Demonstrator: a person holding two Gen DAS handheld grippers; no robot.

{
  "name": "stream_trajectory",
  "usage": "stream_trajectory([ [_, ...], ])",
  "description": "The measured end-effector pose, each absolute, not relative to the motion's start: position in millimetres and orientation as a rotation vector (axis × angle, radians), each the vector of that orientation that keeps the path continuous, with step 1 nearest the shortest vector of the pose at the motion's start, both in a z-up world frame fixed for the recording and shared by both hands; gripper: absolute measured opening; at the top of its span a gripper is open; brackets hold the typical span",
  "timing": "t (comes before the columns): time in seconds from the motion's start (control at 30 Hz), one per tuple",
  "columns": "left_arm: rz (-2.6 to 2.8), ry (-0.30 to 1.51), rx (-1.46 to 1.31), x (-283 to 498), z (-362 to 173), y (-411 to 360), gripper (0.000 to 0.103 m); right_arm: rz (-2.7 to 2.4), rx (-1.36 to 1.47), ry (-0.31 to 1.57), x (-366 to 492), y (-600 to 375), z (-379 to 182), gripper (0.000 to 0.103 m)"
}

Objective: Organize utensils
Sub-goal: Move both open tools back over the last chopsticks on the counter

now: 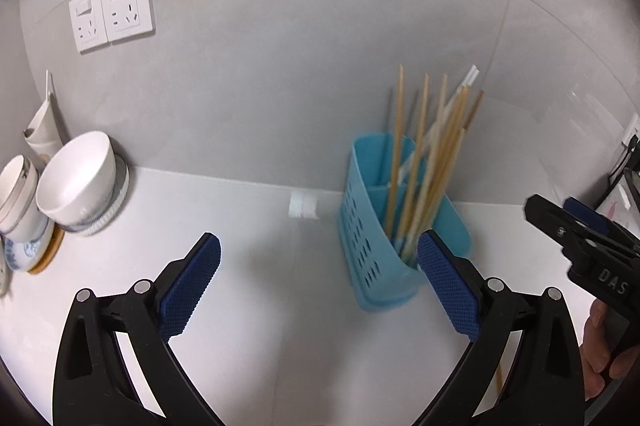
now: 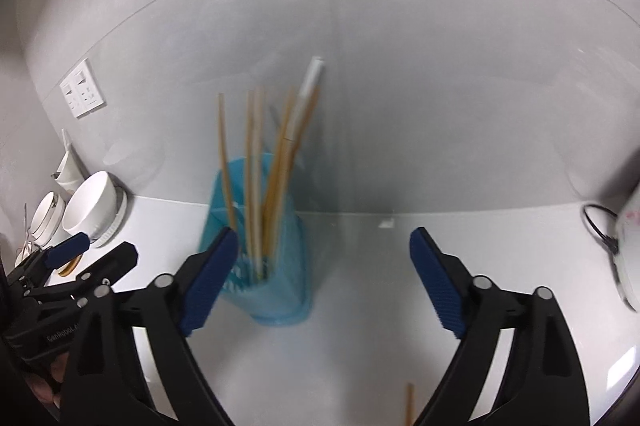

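Observation:
A light blue perforated utensil holder [image 1: 374, 238] stands on the white counter against the grey wall, with several wooden chopsticks [image 1: 420, 161] and a white one upright in it. It also shows in the right wrist view [image 2: 276, 290], with the chopsticks [image 2: 276, 177] blurred. My left gripper [image 1: 320, 282] is open and empty, its right finger just in front of the holder. My right gripper [image 2: 320, 282] is open and empty, its left finger in front of the holder. One loose wooden chopstick [image 2: 409, 404] lies on the counter near my right gripper.
White bowls [image 1: 76, 177] and cups are stacked at the far left by the wall, under a double wall socket [image 1: 112, 7]. A white appliance [image 2: 628, 250] with a black cable stands at the right edge. The right gripper shows in the left view [image 1: 588, 246].

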State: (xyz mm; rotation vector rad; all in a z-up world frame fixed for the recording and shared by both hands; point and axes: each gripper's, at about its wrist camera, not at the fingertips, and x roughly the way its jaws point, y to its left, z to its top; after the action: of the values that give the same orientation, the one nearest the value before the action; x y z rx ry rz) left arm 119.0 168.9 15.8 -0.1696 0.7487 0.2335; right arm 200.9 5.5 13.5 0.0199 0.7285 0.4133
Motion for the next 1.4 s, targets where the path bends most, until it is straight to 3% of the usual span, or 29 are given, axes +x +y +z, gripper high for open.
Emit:
stream_trajectory([
  [0.27, 0.173, 0.795, -0.172, 107.2, 10.2, 124.4, 0.097, 0.327, 0.011, 0.752, 180.7, -57.4, 5.1, 0.095],
  [0.93, 0.065, 0.951, -0.171, 90.2, -35.3, 7.4, 0.097, 0.159, -0.030, 0.863, 141.3, -195.0, -38.3, 0.095],
  [1.4, 0.031, 1.169, -0.179, 75.8, -97.7, -50.1, 0.097, 0.135, -0.027, 1.069, 125.2, -251.5, -97.7, 0.095],
])
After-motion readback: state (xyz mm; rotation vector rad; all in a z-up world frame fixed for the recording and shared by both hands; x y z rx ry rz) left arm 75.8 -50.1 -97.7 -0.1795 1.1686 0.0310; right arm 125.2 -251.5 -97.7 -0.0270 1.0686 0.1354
